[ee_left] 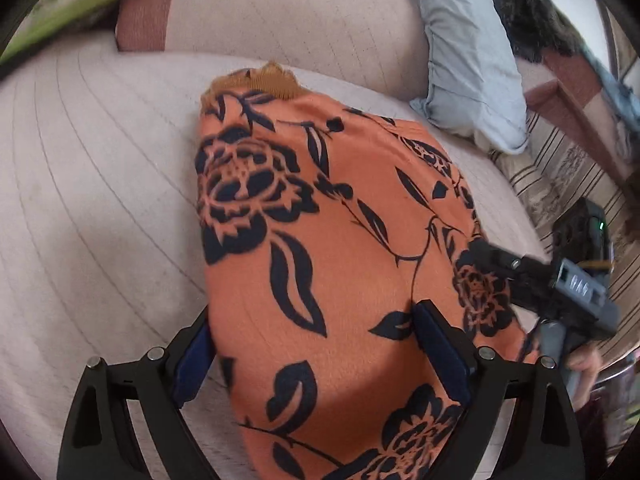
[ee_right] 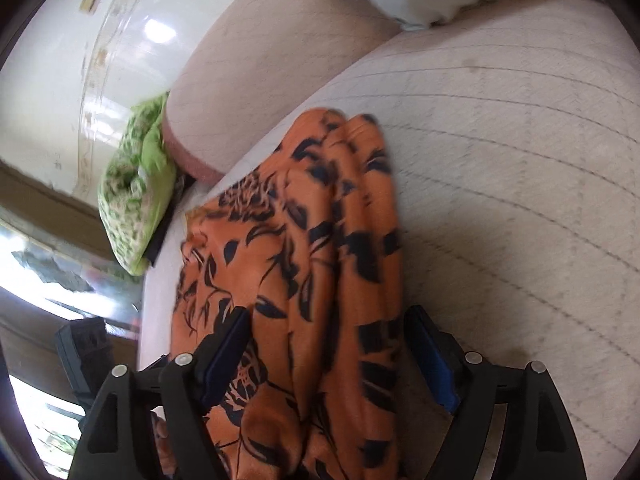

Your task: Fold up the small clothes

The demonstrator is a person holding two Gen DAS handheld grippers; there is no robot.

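Note:
An orange garment with a dark flower print (ee_left: 320, 248) lies on a beige striped sofa seat (ee_left: 88, 184). My left gripper (ee_left: 312, 344) is open, its fingers wide apart on either side of the cloth's near part. The right gripper's body (ee_left: 560, 284) shows at the garment's right edge. In the right wrist view the same garment (ee_right: 304, 264) is bunched in long folds. My right gripper (ee_right: 332, 344) is open, with the cloth lying between its fingers.
A beige back cushion (ee_left: 288, 16) stands behind the seat. A light blue pillow (ee_left: 468, 60) lies at the right, a green patterned cushion (ee_right: 136, 188) at the other end. A striped rug (ee_left: 560, 184) covers the floor beside the sofa.

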